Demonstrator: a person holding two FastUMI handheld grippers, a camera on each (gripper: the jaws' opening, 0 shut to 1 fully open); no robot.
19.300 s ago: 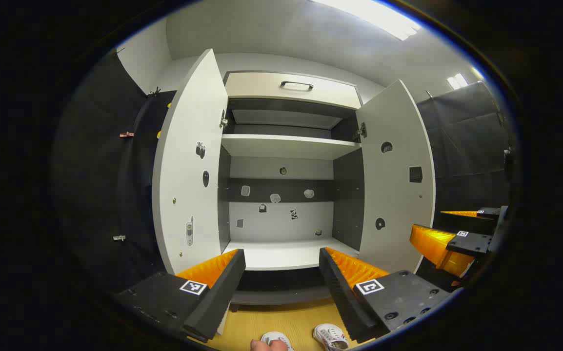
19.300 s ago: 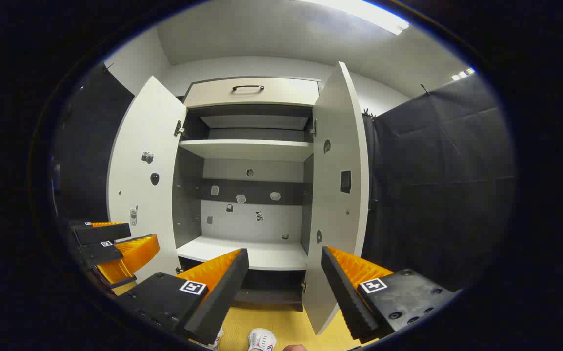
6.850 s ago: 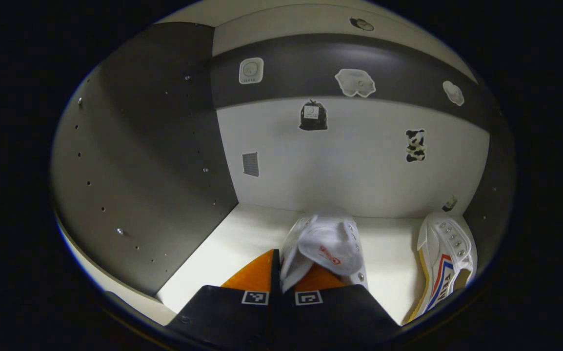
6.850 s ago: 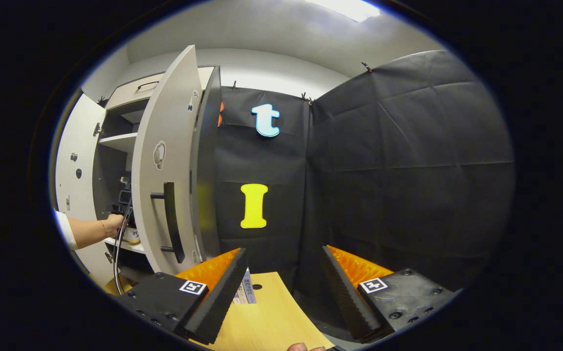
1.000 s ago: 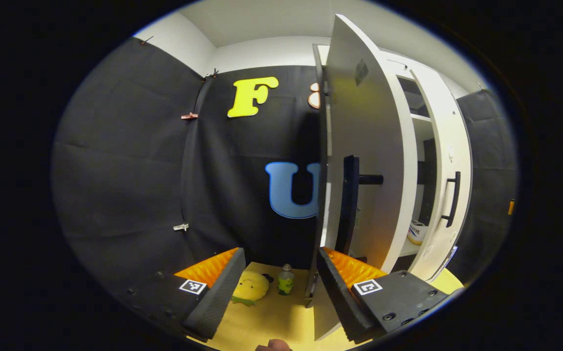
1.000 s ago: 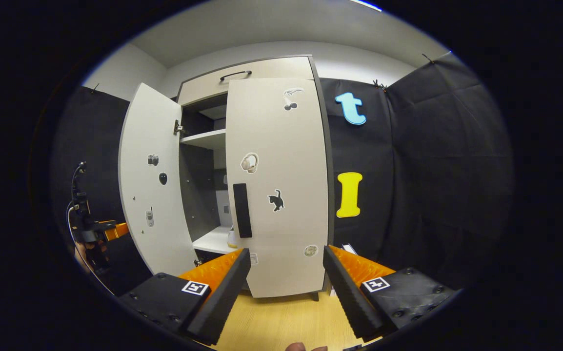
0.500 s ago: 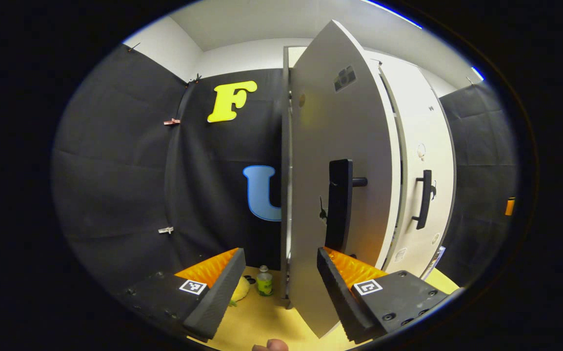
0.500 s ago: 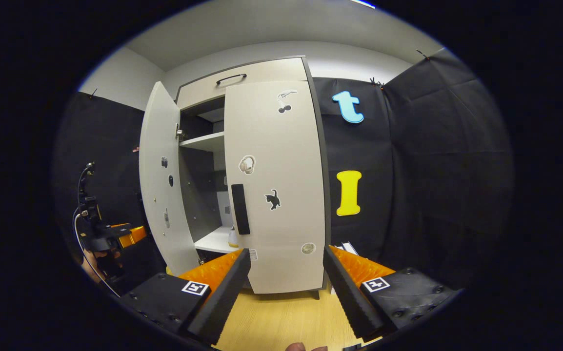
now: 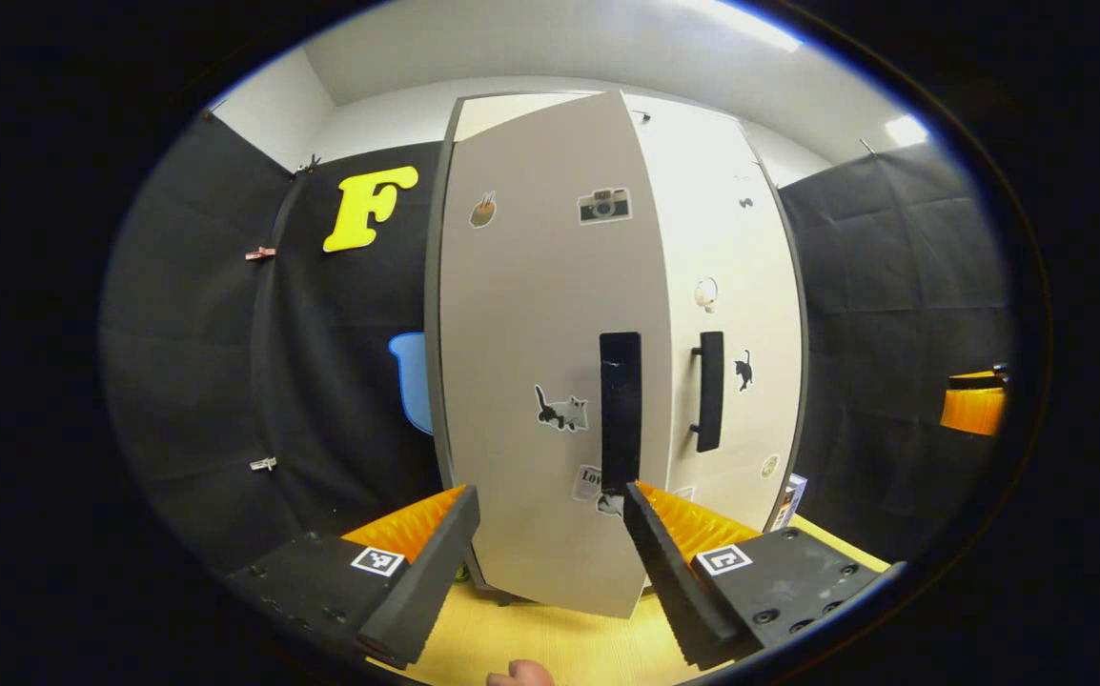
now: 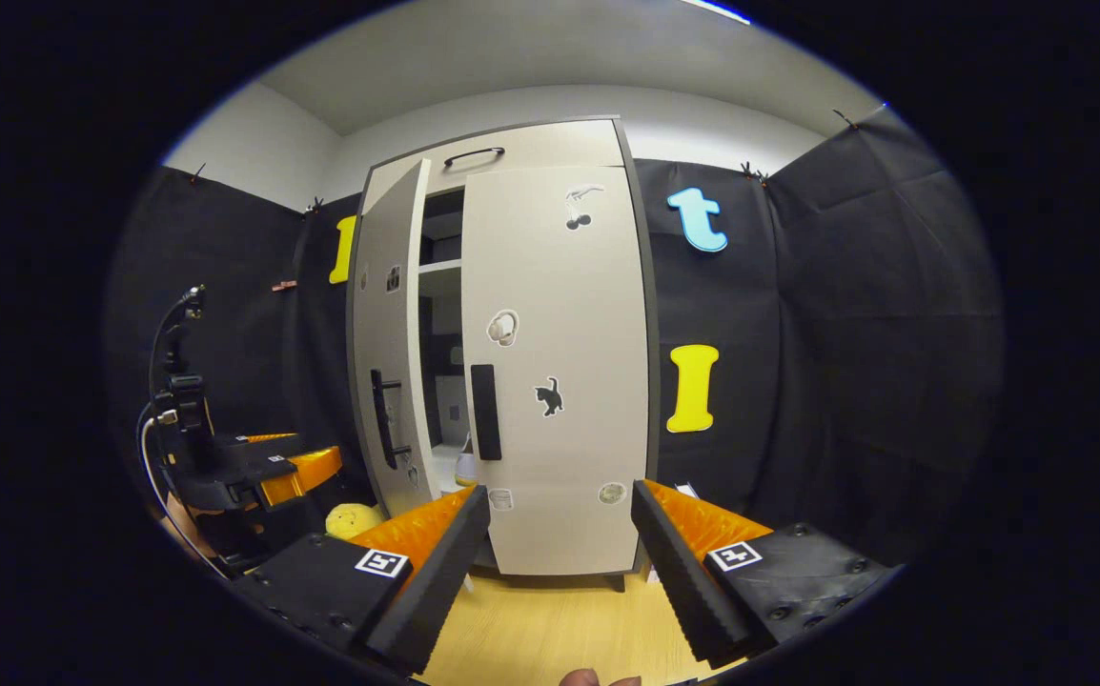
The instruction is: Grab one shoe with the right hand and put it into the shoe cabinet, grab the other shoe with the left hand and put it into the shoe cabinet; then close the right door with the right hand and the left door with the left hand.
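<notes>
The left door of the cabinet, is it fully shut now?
No: the left door stands ajar, with a gap beside the shut right door.

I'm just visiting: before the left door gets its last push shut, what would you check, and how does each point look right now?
1. Right door closed flush with the cabinet: ok.
2. Left door shut: not ok, it stands ajar with a gap to the right door.
3. Shoe inside on the shelf, clear of the gap: ok for the one glimpsed; the other, cannot tell.
4. Left gripper open and holding nothing: ok.
5. Left gripper in contact with the left door: cannot tell; its fingers frame the door's lower part.
6. Right gripper open and back from the doors: ok.
</notes>
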